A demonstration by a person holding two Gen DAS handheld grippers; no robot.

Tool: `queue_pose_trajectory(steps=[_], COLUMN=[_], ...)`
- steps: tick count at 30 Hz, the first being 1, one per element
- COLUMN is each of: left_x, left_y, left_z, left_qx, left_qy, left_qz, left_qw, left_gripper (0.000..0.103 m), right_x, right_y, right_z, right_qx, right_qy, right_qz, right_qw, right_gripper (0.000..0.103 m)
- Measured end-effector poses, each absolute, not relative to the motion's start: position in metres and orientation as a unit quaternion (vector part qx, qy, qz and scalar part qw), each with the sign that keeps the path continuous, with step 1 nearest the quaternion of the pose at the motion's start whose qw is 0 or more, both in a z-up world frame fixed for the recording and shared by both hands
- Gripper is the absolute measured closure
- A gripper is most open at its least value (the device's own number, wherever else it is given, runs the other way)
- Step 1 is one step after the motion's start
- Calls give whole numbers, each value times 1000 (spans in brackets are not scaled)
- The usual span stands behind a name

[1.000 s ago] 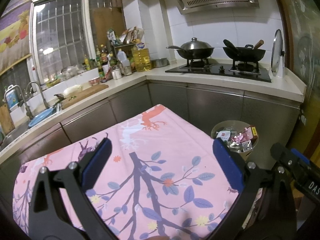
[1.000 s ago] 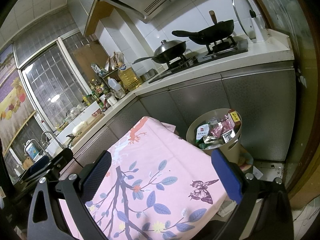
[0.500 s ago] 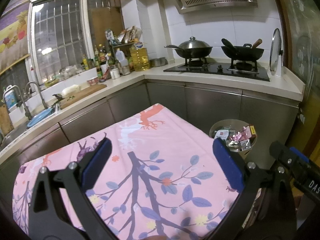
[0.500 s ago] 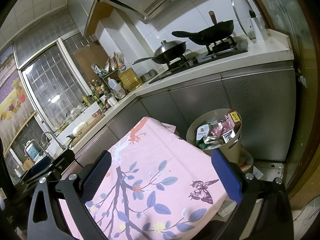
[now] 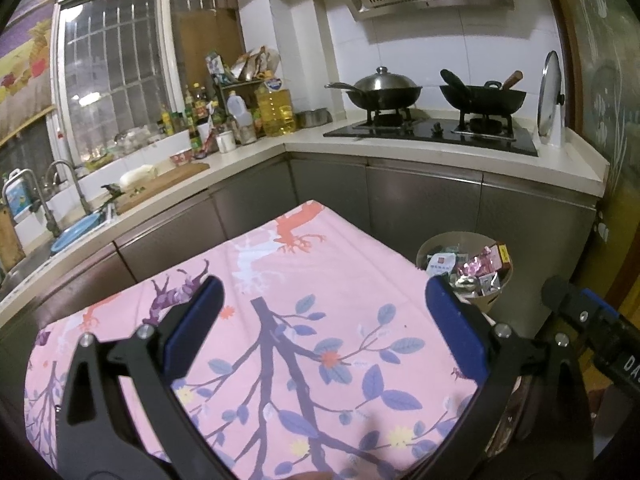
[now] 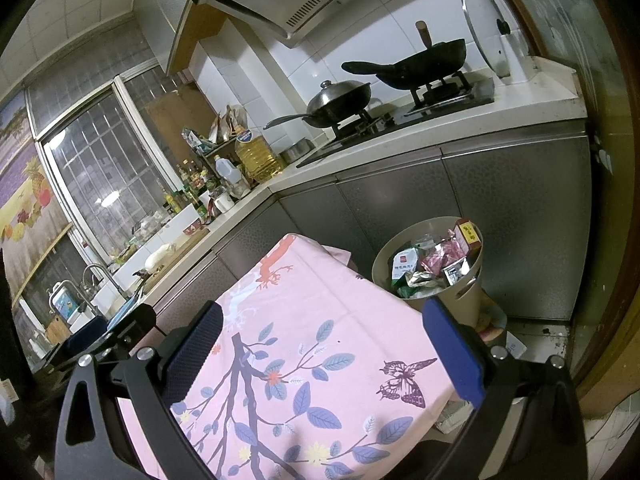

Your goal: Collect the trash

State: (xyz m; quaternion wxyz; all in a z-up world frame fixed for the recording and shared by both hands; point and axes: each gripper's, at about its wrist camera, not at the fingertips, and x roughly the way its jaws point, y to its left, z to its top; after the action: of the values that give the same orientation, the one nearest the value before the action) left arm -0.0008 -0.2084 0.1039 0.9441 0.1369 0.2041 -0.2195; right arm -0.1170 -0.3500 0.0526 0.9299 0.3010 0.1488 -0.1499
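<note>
A beige trash bin [image 6: 468, 304] stands on the floor beyond the table's far right corner, filled with several wrappers and small packets [image 6: 436, 260]; it also shows in the left wrist view [image 5: 486, 304]. My left gripper [image 5: 324, 320] is open and empty above the pink floral tablecloth [image 5: 304, 280]. My right gripper [image 6: 324, 344] is open and empty above the same cloth [image 6: 304, 304]. The right gripper's body shows at the right edge of the left wrist view. No loose trash shows on the cloth.
Grey kitchen cabinets [image 5: 420, 204] wrap around behind the table. The counter holds a stove with two woks [image 5: 384, 92], an oil bottle [image 5: 276, 110], a cutting board [image 5: 168, 182] and a sink [image 5: 60, 236]. A glass lid [image 5: 550, 96] leans at the counter's right end.
Both views have shifted only slightly; the left gripper has drifted a little. Both grippers stay open and empty.
</note>
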Motion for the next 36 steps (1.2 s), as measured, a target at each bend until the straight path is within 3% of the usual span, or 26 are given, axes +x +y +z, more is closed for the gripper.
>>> queue_pose_trajectory(steps=[36], left_x=[5], left_y=[-215], left_z=[99], left_qx=[145], left_qy=[215], left_qz=[-227], left_qw=[939], left_gripper=[6], right_x=[-120], right_y=[-349], right_z=[52], right_qx=[304], right_qy=[147], right_qz=[-151], right_qw=[929], right_gripper=[7])
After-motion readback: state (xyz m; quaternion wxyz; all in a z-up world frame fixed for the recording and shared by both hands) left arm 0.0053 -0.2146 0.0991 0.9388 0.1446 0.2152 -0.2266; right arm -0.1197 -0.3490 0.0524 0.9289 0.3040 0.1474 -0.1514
